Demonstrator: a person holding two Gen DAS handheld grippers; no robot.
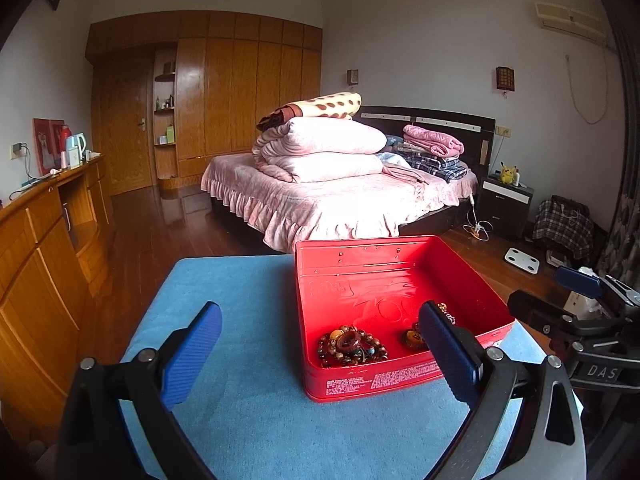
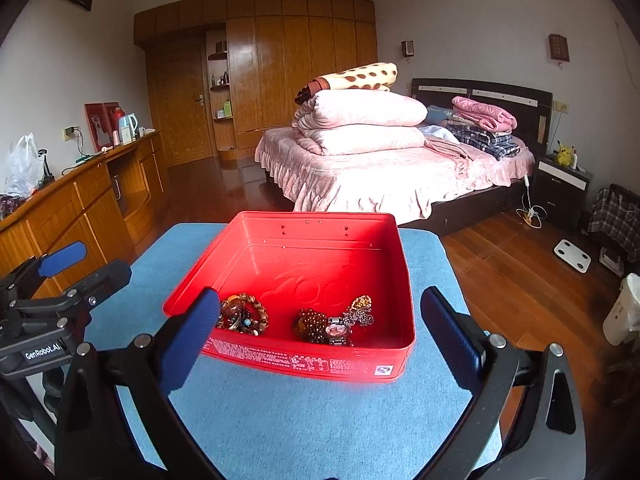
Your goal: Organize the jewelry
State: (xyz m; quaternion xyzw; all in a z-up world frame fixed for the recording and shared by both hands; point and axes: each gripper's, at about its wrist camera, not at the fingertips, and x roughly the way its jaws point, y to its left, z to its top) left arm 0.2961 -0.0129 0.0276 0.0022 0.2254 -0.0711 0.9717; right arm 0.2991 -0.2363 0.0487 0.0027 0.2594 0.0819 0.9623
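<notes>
Red tin sits open on a blue-covered surface, set toward the far edge, slightly skewed to it. Printed label runs along the tin's near wall.

Jewelry lies inside the tin, all gathered against the near wall. Nearer the left corner: a heap of beaded bracelets in brown, amber and a few blue beads. Toward the middle: a cluster of dark brown beads with a wristwatch lying against it, and just beyond, touching the watch, a sparkly bow-shaped piece. The far half of the tin floor is bare red with an embossed pattern.

Left gripper hangs over the near left part of the surface, jaws spread wide, nothing between the blue pads; its right pad overlaps the tin's near wall in view. Right gripper hangs in front of the tin's near wall, jaws likewise wide apart and holding nothing. Neither touches the tin or the jewelry, as far as can be seen.

Beyond the surface: wooden floor, a bed stacked with folded quilts.
</notes>
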